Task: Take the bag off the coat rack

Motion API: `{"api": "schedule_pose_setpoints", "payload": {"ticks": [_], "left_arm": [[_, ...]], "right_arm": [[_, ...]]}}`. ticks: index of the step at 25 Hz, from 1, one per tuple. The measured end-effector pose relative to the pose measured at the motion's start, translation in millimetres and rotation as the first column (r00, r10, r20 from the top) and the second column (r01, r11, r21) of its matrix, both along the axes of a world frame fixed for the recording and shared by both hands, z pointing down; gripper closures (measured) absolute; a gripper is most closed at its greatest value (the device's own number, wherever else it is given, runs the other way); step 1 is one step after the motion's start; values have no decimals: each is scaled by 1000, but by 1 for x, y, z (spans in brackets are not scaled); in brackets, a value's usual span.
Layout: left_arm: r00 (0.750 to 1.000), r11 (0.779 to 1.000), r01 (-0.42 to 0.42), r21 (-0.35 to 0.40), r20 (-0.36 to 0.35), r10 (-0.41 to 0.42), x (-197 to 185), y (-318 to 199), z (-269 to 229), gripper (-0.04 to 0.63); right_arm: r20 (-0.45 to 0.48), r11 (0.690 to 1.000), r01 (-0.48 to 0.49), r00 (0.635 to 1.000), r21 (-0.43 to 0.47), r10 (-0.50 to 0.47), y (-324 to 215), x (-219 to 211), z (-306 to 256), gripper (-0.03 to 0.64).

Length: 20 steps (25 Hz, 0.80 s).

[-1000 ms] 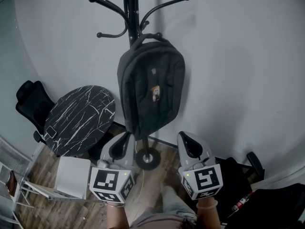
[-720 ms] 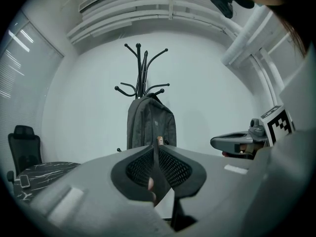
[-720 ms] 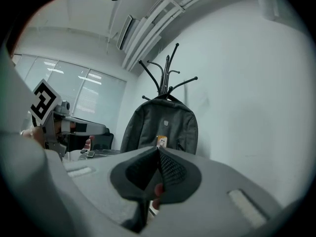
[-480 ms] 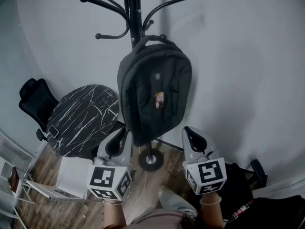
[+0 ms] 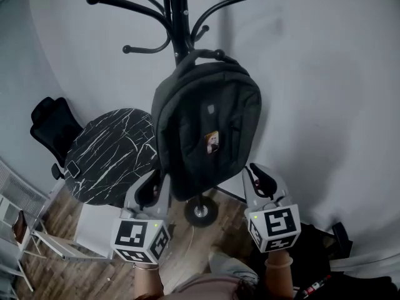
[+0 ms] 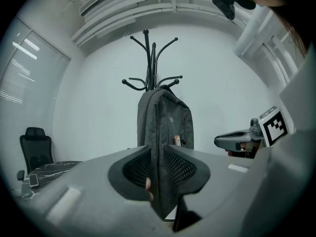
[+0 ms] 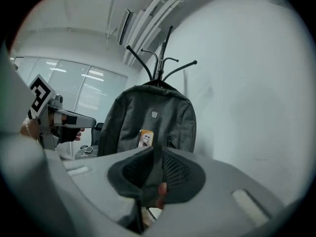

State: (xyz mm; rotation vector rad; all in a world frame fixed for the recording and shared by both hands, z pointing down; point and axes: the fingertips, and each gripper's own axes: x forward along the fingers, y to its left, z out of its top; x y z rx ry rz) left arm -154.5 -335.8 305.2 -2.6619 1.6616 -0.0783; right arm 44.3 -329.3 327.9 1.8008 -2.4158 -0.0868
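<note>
Hovering low left of the coat rack (image 5: pixel 178 17), the left gripper (image 5: pixel 152 191) has its jaws opening, with a narrow gap and nothing in it. The bag (image 5: pixel 206 130) hangs off the rack by its top loop (image 5: pixel 201 54). It looks soft and saggy, probably not heavy, so I'd grab the loop. The right gripper (image 5: pixel 262 181), low right of the rack, is the same: opening, empty.
</note>
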Motion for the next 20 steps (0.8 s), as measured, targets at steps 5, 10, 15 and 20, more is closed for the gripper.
{"api": "schedule_pose_setpoints", "payload": {"ticks": [5,10,15,20], "left_arm": [[999,999,37,-17,-4,-37,-2,-13,6,493],[998,997,66,-37,-1,-66,-4,-23,12,484],[998,995,67,-68,-6,-67,-2,-29,19,457],[997,993,71,-98,5,-71,1,-34,29,442]], "right_arm": [[-7,1000,5,1000,-9,-5,-22,12,5,545],[-16,1000,6,1000,-29,-6,-43,23,13,522],[-18,999,9,1000,-50,-10,-57,30,23,509],[-15,997,6,1000,-77,-7,-69,39,35,499]]}}
